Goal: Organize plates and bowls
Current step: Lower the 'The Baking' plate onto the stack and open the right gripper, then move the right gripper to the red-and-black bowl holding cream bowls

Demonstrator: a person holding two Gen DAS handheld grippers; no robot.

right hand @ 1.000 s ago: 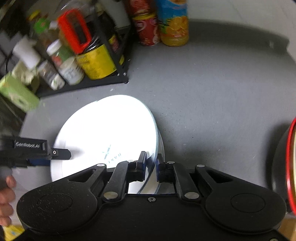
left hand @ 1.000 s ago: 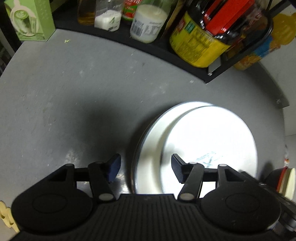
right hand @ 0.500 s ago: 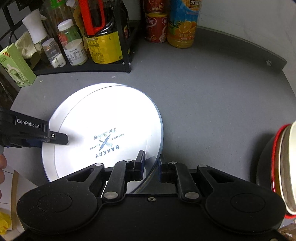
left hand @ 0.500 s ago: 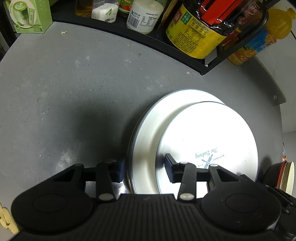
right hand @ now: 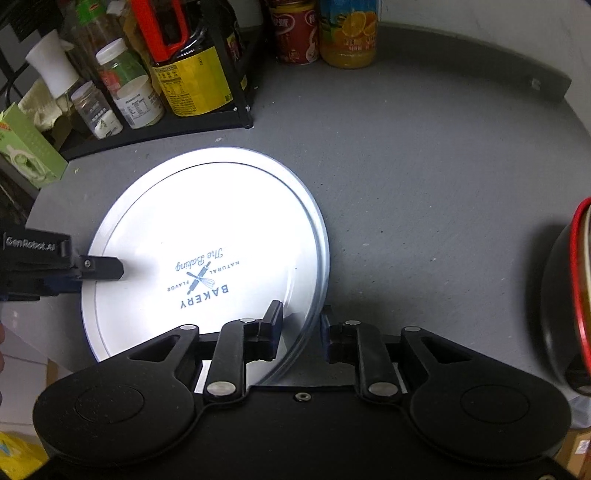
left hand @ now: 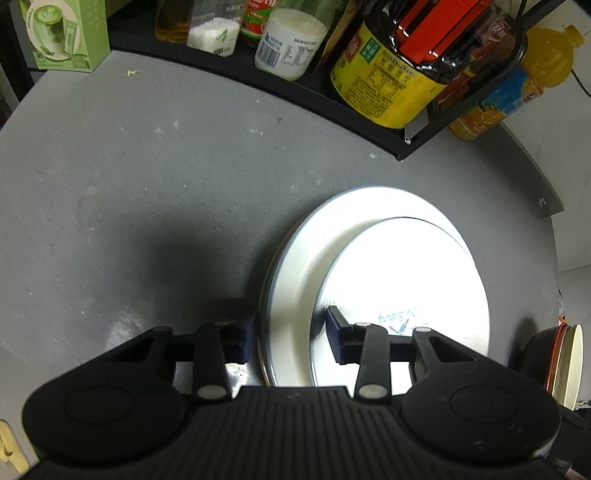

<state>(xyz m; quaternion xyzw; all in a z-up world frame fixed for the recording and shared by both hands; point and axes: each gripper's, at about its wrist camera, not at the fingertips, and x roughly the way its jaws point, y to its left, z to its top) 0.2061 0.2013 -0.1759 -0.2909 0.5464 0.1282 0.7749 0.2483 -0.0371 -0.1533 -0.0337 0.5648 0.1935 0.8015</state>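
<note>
A white plate with a blue bakery print lies flat on the grey counter, seemingly on a second plate whose edge shows along its right side. In the left wrist view the plate glares bright. My left gripper straddles its left rim, jaws closing, with a gap still showing on the inner side. From the right wrist view, the left gripper has one finger over the plate and one under the rim. My right gripper straddles the near right rim, jaws opening, pads clear of it.
A black bowl with a red rim stands at the right, also seen as a stack of bowls. A black rack of bottles and jars lines the back, with a green box and an orange juice bottle.
The right jaws have let go of the plate's rim and spread apart. The plate has come down from a tilt to lie flat. The left jaws have narrowed around the left rim.
</note>
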